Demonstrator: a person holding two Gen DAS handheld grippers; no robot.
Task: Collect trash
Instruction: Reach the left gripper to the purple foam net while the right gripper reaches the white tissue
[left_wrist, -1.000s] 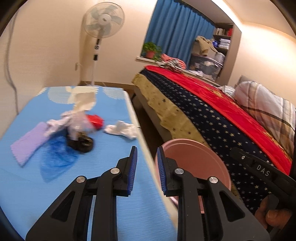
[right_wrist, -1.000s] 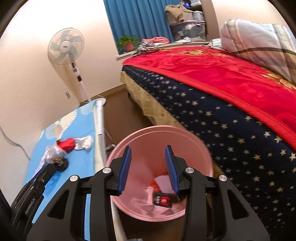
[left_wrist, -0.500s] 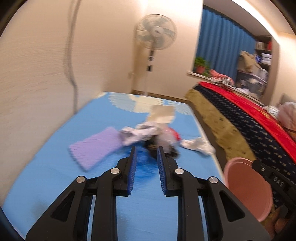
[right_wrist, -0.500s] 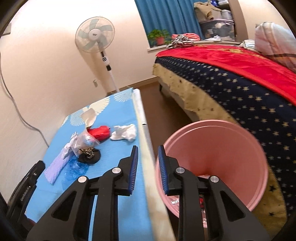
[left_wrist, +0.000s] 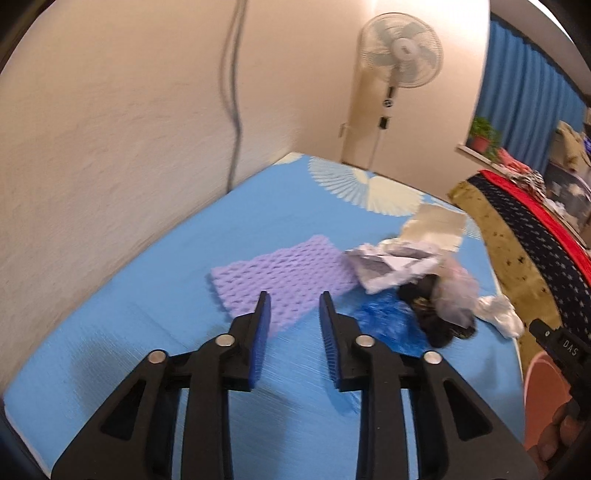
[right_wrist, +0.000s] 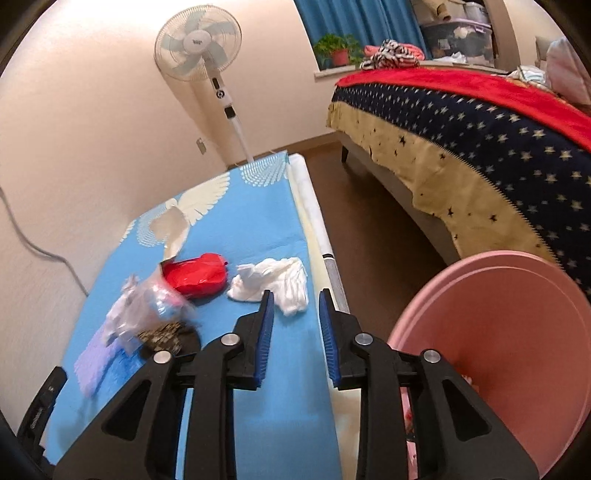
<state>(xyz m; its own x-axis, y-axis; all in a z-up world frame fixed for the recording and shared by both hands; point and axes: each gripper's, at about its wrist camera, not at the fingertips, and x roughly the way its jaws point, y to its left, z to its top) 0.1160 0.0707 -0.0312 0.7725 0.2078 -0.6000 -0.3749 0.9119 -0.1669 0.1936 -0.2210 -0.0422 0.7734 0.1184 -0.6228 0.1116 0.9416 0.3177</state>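
Trash lay scattered on the blue-covered desk (right_wrist: 258, 240), beside a pink bin (right_wrist: 517, 332).
A lilac foam net sleeve (left_wrist: 284, 273) lay flat; crumpled paper (left_wrist: 391, 264), a blue plastic wad (left_wrist: 388, 321) and a clear bag (right_wrist: 147, 306) over something black clustered together; a red wrapper (right_wrist: 195, 275) touched a white tissue (right_wrist: 277, 282).

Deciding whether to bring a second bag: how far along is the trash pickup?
Little shows as done: the pink bin holds only a few scraps at its bottom. Nothing is in hand; left gripper and right gripper are open. Left: purple foam, red wrapper, white tissue, more.
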